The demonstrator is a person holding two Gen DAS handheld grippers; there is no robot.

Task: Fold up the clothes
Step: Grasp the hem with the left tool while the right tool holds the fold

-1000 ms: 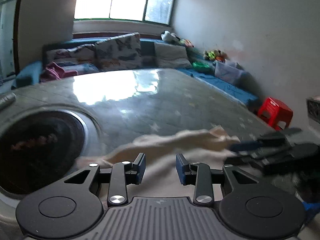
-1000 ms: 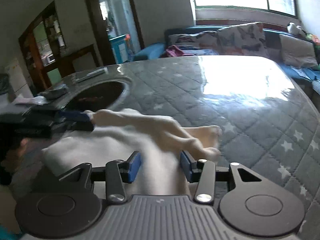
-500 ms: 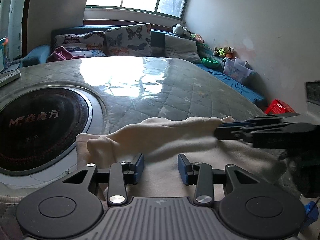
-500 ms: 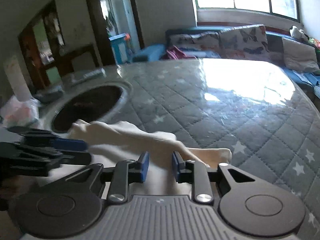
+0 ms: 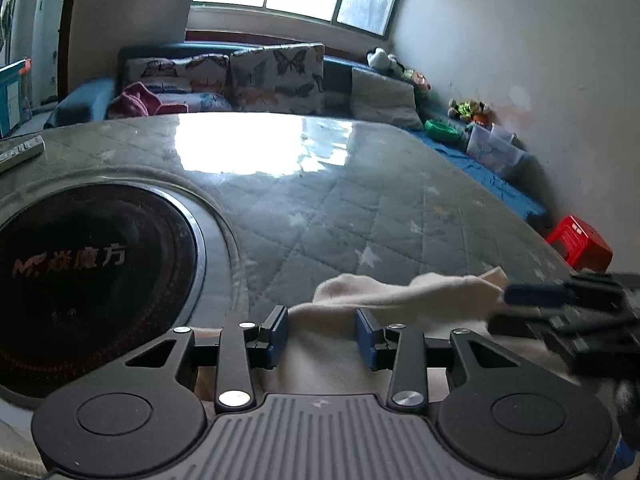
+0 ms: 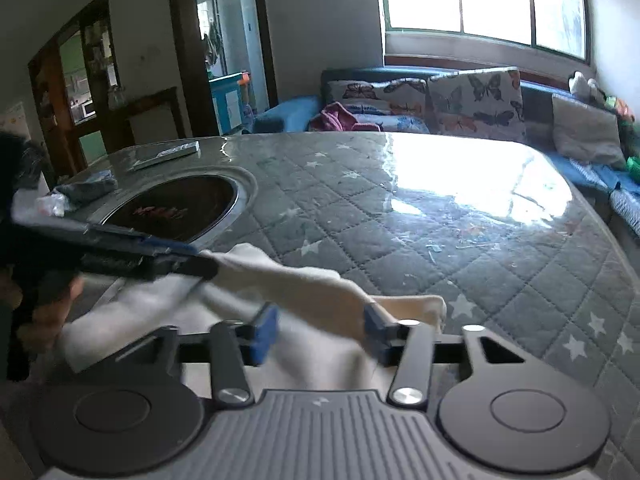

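Observation:
A cream garment point(image 5: 400, 292) lies bunched near the front edge of the quilted grey table cover point(image 5: 340, 208), with a raised fold running across it. My left gripper point(image 5: 321, 334) hovers low over its left part. The blue pads stand well apart and cloth lies between and under them, unpinched. My right gripper point(image 6: 320, 332) is over the garment's point(image 6: 304, 280) right end. Its jaws are opening and the fold passes between them, brushing the right pad. Each gripper shows in the other's view: the right gripper point(image 5: 560, 304) at the cloth's edge, the left gripper point(image 6: 172, 258) at the fold's end.
A round black hob point(image 5: 80, 280) is set into the table at the left. A remote point(image 6: 168, 154) and a grey bundle point(image 6: 84, 190) lie beyond it. A sofa with butterfly cushions point(image 6: 472, 100) runs behind the table. A red stool point(image 5: 580, 244) stands by the right wall.
The right jaws were narrow on the fold half a second ago and now stand much wider. The left gripper has slid sideways over the cloth with its gap unchanged.

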